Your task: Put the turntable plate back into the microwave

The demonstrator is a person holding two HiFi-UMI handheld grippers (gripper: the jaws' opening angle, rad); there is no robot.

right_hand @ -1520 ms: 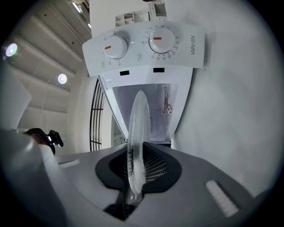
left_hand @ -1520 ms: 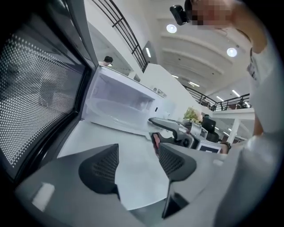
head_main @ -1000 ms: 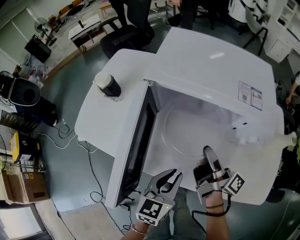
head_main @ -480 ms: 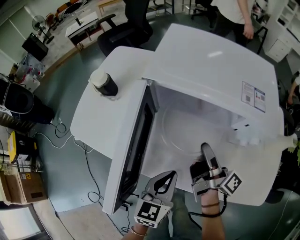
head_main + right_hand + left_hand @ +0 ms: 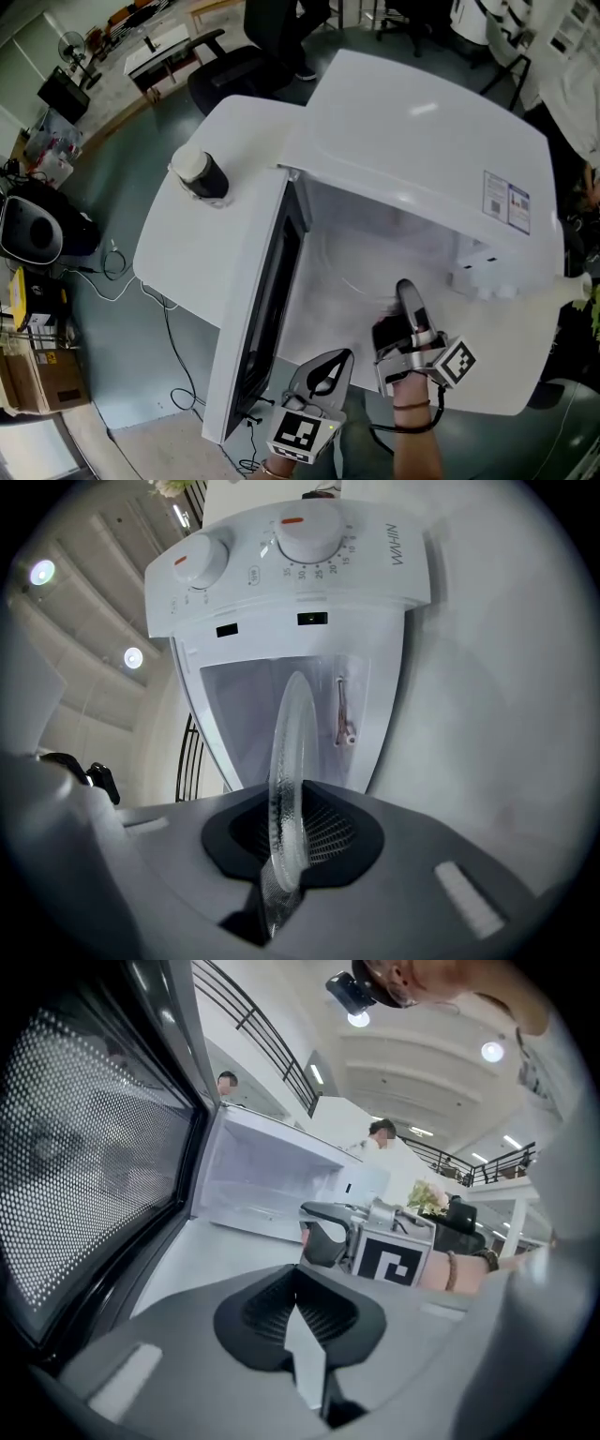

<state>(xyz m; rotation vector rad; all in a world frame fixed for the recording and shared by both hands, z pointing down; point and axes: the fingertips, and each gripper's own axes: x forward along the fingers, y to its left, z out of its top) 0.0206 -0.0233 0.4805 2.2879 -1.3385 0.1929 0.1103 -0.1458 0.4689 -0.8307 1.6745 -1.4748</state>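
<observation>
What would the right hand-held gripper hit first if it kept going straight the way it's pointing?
The right hand-held gripper, shut on the turntable plate, points into the open microwave. The way looks free to the cavity's inner wall, which the plate's far rim would likely meet first; depth is unclear.

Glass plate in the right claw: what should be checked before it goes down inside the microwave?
1. Right gripper shut on the glass plate at its rim: ok.
2. Microwave door swung wide open: ok.
3. Left gripper shut, empty, away from the plate: ok.
4. Cavity floor free for the plate: cannot tell, washed out.
5. Plate centred over its seat: cannot tell.
</observation>
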